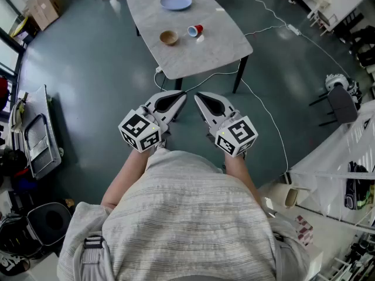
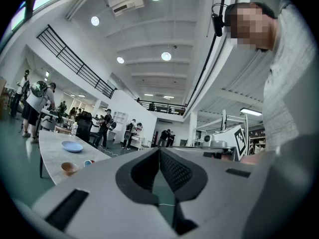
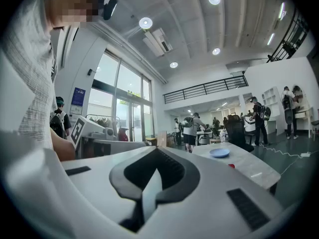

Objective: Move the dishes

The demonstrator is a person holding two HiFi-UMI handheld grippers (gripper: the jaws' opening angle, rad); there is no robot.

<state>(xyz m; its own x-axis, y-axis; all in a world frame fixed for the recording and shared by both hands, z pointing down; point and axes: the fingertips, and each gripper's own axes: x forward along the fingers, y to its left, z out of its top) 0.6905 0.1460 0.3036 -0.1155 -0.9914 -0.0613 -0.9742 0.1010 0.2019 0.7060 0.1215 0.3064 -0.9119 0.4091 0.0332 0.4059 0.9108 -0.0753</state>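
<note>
The left gripper (image 1: 174,100) and right gripper (image 1: 206,103) hover at the person's waist, short of the table (image 1: 217,45), each pinched tip to tip on nothing. A blue plate (image 1: 176,2) sits far back. Nearer stands a brown bowl (image 1: 169,37), upright. Just beside it a red cup (image 1: 195,30) lies on its side, crosswise, mouth towards the bowl.

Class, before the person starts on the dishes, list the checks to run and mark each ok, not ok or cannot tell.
1. Left gripper empty: ok, jaws together.
2. Right gripper empty: ok, jaws together.
3. Jaws open for a grasp: not ok.
4. Blue plate, brown bowl, red cup in sight on table: ok.
5. Table within reach: not ok, grippers are over floor short of it.
6. Red cup upright: cannot tell.
</note>
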